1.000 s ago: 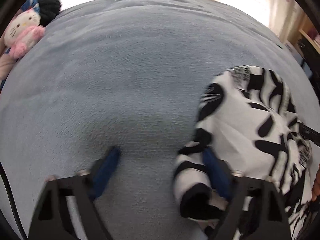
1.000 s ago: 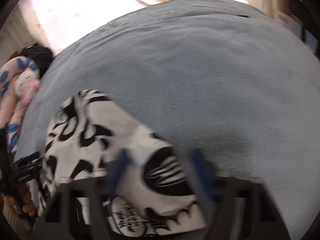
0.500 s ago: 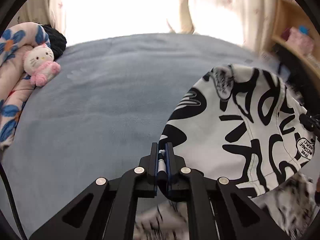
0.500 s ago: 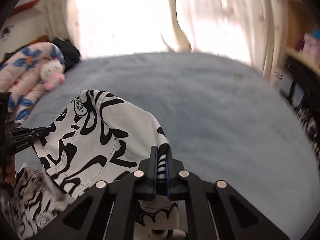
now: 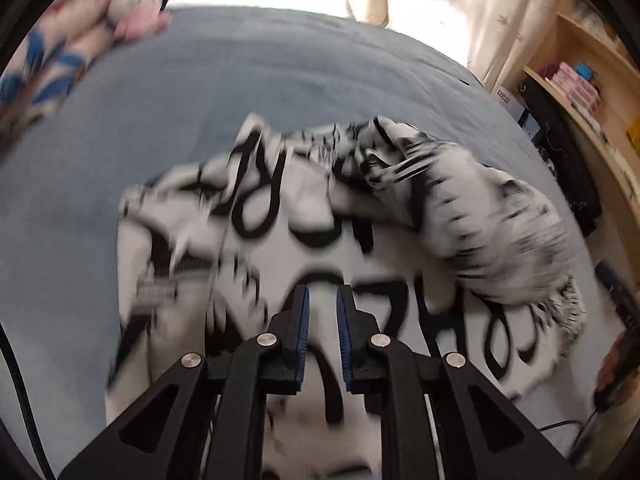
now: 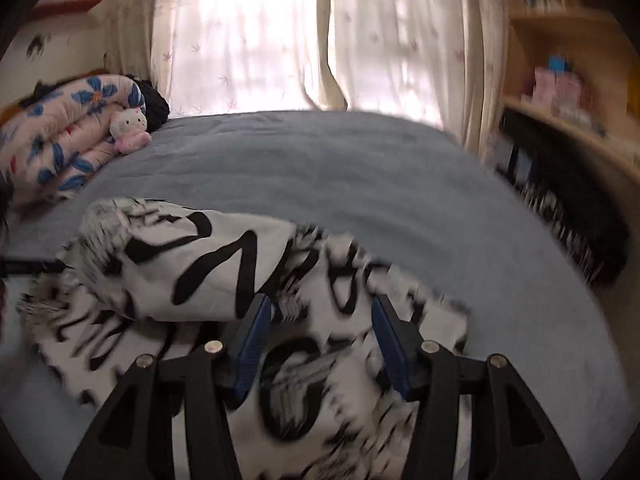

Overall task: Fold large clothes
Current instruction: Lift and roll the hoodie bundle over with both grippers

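One garment (image 5: 312, 240) is all I have to deal with: a large white piece with bold black lettering, lying rumpled on the bed (image 5: 240, 80) directly under my two tongs. I judge it light, soft and limp; it will sag and slide out of shape as soon as it is lifted, and it has no stiff part to lean on. The safest holds look like hems or corners, one in each hand, well apart, so the cloth hangs flat; the bunched lump at its right side would only give me several layers at once.

My left tongs (image 5: 322, 328) have just been opening a little: a narrow gap shows between the blue pads and the cloth lies below them, not pinched. My right tongs (image 6: 320, 344) have just been opening too, and stand clearly apart over the print, holding nothing.

The bed is covered in a grey-blue fleecy blanket, which should grip the fabric somewhat. A rolled floral quilt (image 6: 60, 136) and a small plush toy (image 6: 128, 128) sit at its far left corner, well apart from the garment. Pale curtains (image 6: 280, 32) hang behind, wooden shelves (image 6: 560, 92) to the right.
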`<state>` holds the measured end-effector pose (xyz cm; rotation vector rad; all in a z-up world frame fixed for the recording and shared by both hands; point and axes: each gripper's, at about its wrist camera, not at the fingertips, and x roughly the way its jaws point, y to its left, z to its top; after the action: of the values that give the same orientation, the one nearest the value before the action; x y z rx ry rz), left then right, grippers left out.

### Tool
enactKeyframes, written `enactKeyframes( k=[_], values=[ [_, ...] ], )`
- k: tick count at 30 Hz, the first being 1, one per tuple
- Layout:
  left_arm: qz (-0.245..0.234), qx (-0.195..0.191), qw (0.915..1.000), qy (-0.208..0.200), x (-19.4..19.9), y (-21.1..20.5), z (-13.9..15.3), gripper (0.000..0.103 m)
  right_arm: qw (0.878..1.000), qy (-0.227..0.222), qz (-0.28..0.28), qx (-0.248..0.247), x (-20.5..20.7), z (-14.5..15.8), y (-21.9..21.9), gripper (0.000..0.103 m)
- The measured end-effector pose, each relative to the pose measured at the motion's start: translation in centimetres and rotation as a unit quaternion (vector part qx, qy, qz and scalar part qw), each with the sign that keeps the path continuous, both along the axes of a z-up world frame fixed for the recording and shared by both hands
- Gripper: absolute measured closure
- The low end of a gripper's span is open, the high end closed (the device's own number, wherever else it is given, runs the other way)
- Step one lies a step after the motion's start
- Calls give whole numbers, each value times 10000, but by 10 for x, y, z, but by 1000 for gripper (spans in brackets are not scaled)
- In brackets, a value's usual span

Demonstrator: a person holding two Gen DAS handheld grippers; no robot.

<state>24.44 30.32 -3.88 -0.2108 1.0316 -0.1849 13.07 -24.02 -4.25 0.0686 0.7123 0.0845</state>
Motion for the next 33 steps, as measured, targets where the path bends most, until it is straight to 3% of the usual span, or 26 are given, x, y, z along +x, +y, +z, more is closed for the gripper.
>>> enactKeyframes(
  k=[3,4,5,7,8,11,17,23,25,27,28,30,31,32,33],
  values=[
    [-30,-323,9994,96,-9,6,15,72,9927,553,-118,1066,0,-1,-8,43],
    [-47,-403,9992,68,-12,5,21,59,9875,685,-151,1412,0,0,-9,40],
    [-75,-520,9986,25,-13,4,28,45,9783,831,-177,1888,4,-1,-13,39],
    [-96,-752,9971,-26,-9,3,37,30,9634,1020,-185,2471,7,-6,-13,38],
    [-106,-831,9965,-29,-10,-2,40,29,9559,1112,-188,2713,11,-9,-13,36],
    [-158,-1104,9937,118,-1,-19,42,29,9403,1303,-238,3136,27,-21,-9,34],
    [71,-1777,9815,705,46,-30,-2,29,9141,1690,-210,3679,64,-53,6,34],
    [59,-2469,9657,805,80,-31,-39,29,9114,1761,39,3720,94,-69,26,34],
    [-206,-2768,9579,738,88,-39,-39,30,9155,1701,138,3642,106,-68,33,34],
    [-503,-2772,9576,595,96,-52,-29,30,9232,1656,240,3459,120,-63,41,34],
    [-626,-2699,9595,509,100,-59,-22,31,9270,1600,276,3381,127,-60,43,37],
    [-724,-2489,9652,339,108,-70,-9,45,9378,1478,342,3123,145,-52,50,56],
    [-718,-2316,9698,241,115,-76,-3,58,9421,1398,335,3028,156,-47,52,69],
    [-688,-2251,9717,190,121,-79,2,66,9437,1317,322,3018,165,-44,51,77],
    [-629,-2221,9729,120,128,-80,6,69,9466,1202,309,2977,175,-39,51,80]
  ],
)
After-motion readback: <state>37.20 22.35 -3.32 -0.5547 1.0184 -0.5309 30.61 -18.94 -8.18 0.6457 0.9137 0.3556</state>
